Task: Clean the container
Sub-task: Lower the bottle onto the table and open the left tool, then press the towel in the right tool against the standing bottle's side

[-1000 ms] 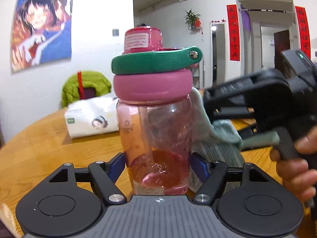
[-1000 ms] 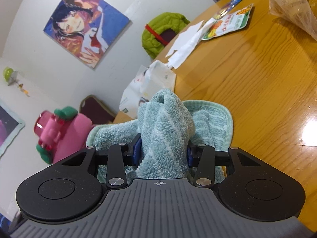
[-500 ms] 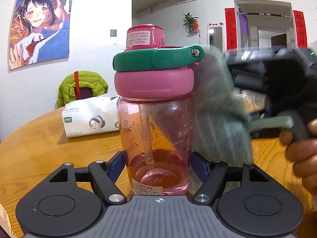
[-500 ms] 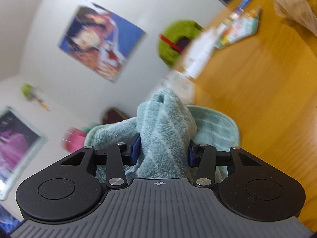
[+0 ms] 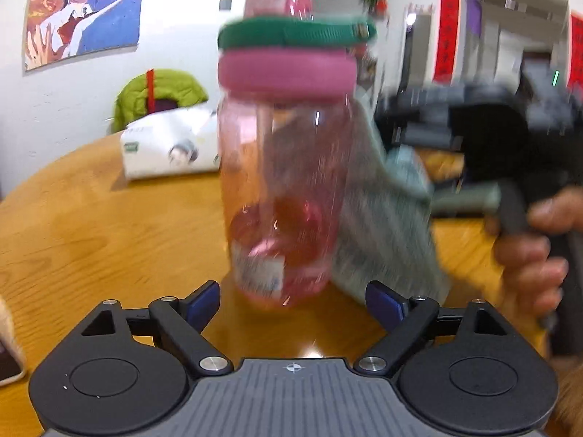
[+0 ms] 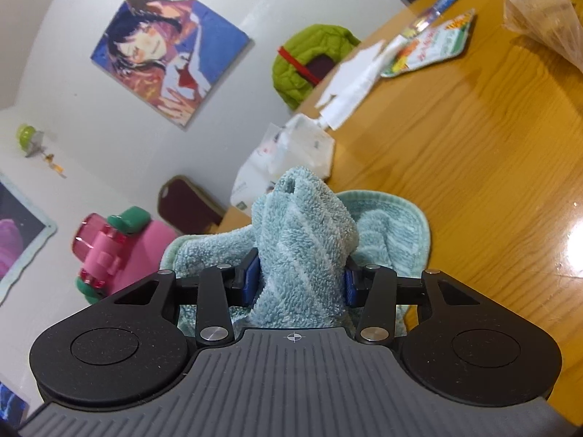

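The transparent pink plastic bottle with pink lid and green carry loop (image 5: 284,167) is seen upright on the wooden tabletop (image 5: 109,225), just ahead of the left tool (image 5: 293,302). That tool, clamped on the bottle half a second ago, is now spread wide and released. A reddish residue (view blurred) is noted at the bottle's base. The folded teal terry cloth (image 6: 302,247) is gripped in the right tool (image 6: 300,282) and pressed against the bottle's right flank; wiping is judged ongoing.

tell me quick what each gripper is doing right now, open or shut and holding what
Left gripper: open, nothing held; the pink bottle stands just ahead of its fingers.
Right gripper: shut on the blue-green towel.
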`<state>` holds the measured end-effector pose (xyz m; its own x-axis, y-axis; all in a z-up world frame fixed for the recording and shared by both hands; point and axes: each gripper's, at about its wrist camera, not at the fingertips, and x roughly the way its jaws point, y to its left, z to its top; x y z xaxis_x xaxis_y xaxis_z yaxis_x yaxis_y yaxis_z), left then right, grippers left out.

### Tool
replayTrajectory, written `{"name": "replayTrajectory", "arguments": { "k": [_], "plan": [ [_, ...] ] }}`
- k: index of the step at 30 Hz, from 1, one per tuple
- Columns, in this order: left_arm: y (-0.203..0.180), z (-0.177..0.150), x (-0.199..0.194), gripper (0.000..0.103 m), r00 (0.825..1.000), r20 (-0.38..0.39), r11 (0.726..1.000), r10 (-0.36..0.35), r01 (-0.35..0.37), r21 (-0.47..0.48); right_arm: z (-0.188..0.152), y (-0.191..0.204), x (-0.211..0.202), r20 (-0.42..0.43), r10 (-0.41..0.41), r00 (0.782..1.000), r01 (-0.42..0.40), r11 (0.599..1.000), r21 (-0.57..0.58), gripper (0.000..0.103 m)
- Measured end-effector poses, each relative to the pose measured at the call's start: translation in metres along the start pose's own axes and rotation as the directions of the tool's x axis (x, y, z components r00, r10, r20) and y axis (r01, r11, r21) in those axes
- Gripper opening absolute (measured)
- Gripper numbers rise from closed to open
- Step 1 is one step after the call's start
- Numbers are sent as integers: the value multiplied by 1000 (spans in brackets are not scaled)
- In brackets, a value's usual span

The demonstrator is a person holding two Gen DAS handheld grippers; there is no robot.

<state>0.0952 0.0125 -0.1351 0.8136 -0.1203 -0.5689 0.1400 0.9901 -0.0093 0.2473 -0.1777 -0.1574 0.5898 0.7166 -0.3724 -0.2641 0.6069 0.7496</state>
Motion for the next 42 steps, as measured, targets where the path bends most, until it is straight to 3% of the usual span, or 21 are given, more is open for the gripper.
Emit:
{"name": "replayTrajectory", "arguments": {
  "k": [4, 5, 42],
  "plan": [
    [-1, -3, 4, 96, 998, -59, 1000, 6, -6, -2, 0, 1, -2, 13, 7, 1000, -7, 1000, -7, 49],
    [-2, -3, 5, 102, 998, -66, 1000, 10, -10, 3, 0, 1, -3, 16, 9, 1000, -9, 1000, -8, 49],
    [-7, -7, 8, 103, 997, -73, 1000, 10, -10, 4, -5, 10, -28, 157, 61, 986, -49, 996, -77, 50]
  ]
}}
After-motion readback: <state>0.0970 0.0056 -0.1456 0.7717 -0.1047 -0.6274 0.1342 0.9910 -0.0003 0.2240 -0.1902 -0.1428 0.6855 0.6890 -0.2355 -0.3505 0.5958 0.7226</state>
